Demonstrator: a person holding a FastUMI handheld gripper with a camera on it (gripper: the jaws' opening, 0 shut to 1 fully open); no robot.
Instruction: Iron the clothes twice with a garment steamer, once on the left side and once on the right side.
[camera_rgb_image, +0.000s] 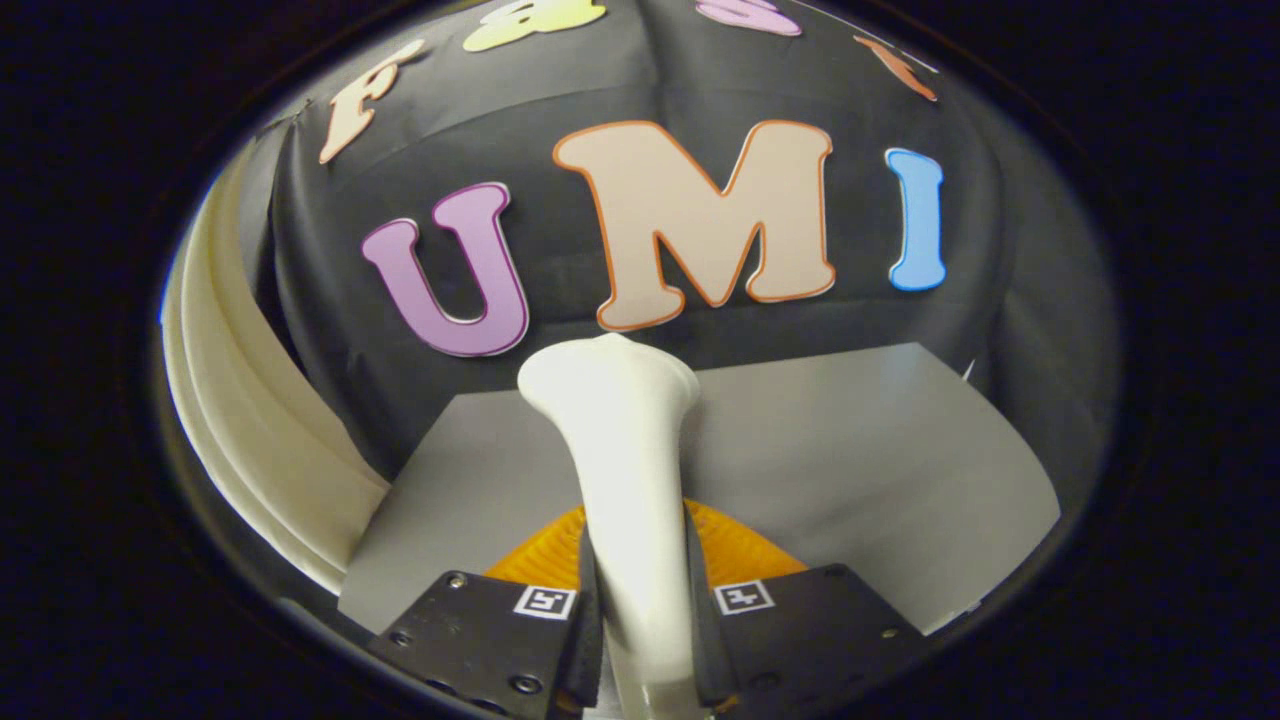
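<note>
- Gripper view: the gripper (645, 610) has both fingers pressed against the neck of the white steamer (625, 470), one on each side, so the tool is clamped and rides with the hand.
- The grip sits low on the handle. That leaves the flared head free at the far end, beyond the fingertips, where it can meet fabric.
- The head points away and slightly up, toward the black booth wall (330, 300); it touches nothing here.
- Under the steamer lies a grey table (880, 470). An orange patch (735, 550) shows just beside the fingers on either side of the handle; what it is I cannot tell.
- To the left, a cream cloth (260, 440) hangs in curved folds past the table's edge, well apart from the head. It is probably the clothes to be ironed.
- Judgement: the steamer is held ready, but the head has yet to be brought to the cloth for either pass.
</note>
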